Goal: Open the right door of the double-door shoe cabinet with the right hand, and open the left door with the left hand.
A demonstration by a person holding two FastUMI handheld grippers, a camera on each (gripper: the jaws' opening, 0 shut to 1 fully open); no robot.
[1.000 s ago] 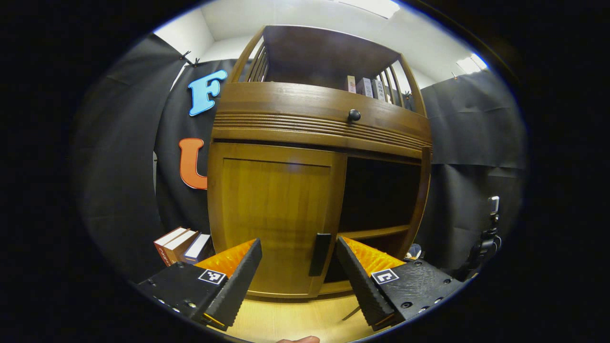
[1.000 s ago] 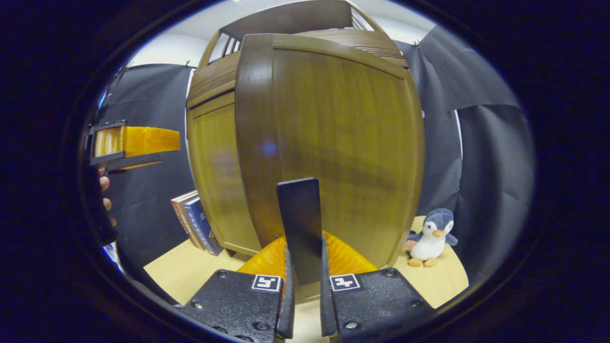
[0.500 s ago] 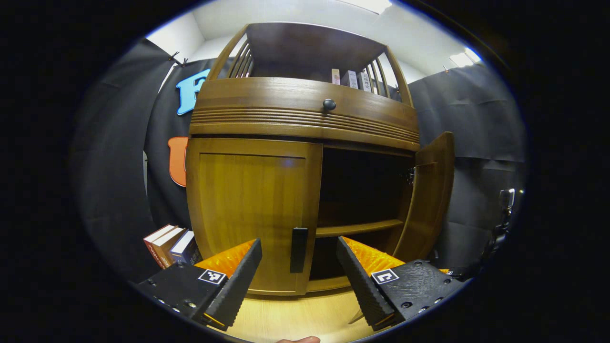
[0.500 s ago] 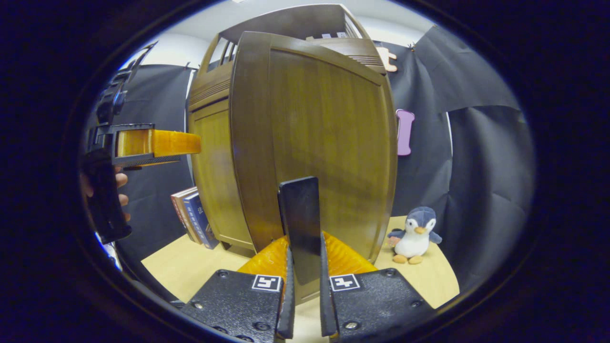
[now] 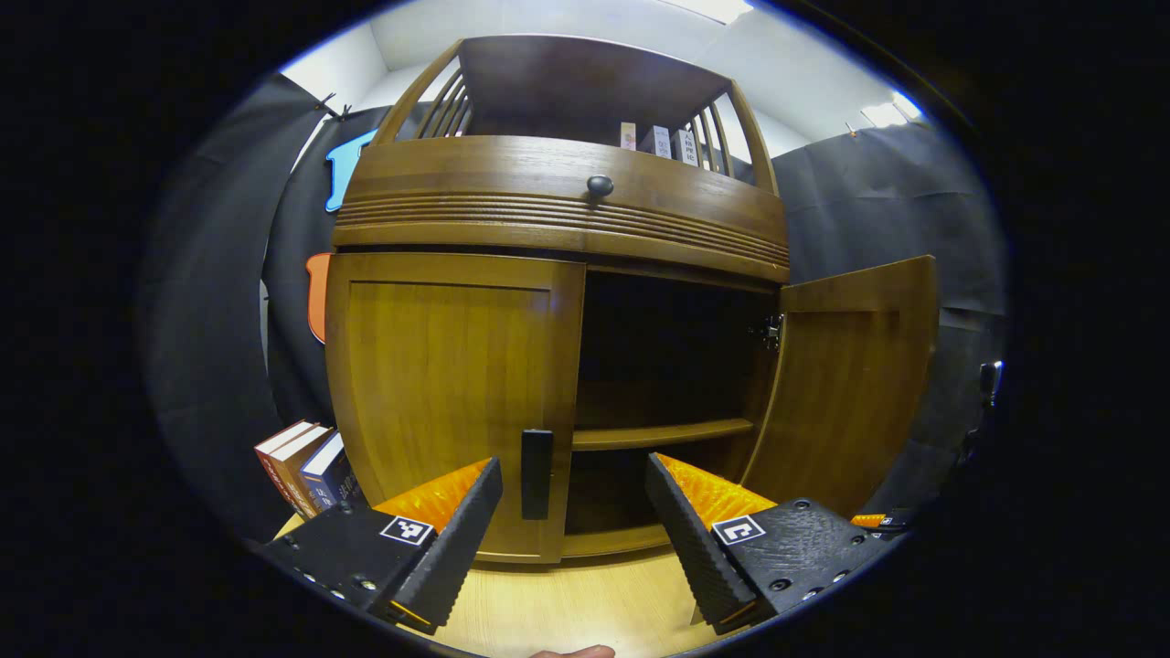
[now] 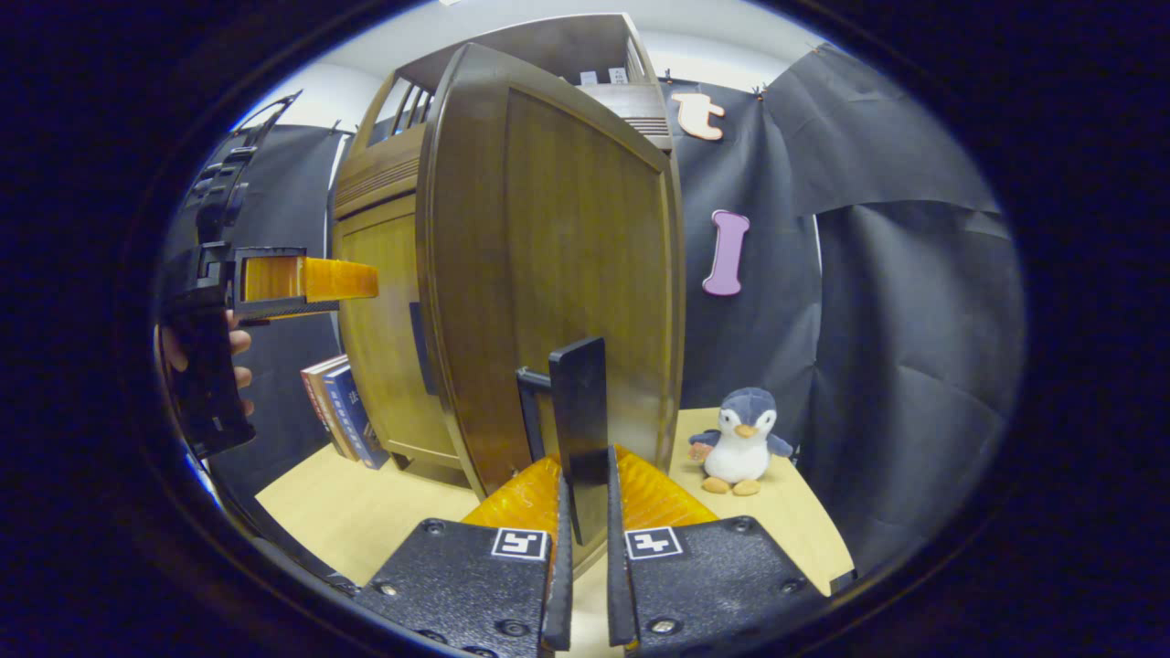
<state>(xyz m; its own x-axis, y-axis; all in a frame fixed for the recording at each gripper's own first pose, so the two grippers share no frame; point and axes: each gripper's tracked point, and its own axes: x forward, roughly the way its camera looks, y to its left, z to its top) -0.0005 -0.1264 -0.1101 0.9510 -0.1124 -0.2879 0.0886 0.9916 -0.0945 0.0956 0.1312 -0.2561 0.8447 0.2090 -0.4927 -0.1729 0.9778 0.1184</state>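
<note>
No writing can be read clearly; the book spines (image 5: 306,461) are too small. The shoe cabinet (image 5: 558,206) is glossy brown wood with ribbed trim and a round knob (image 5: 600,185). Its right door (image 6: 558,265) stands open, the right gripper (image 6: 585,512) pinching its flat dark handle (image 6: 578,411). The left gripper (image 5: 571,512) is spread before the closed left door (image 5: 448,384), near its handle (image 5: 537,473). A plush penguin (image 6: 740,441) sits on the right.

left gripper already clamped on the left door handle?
No, the left gripper is open, and the left door handle stands ahead between its fingers, untouched.
</note>
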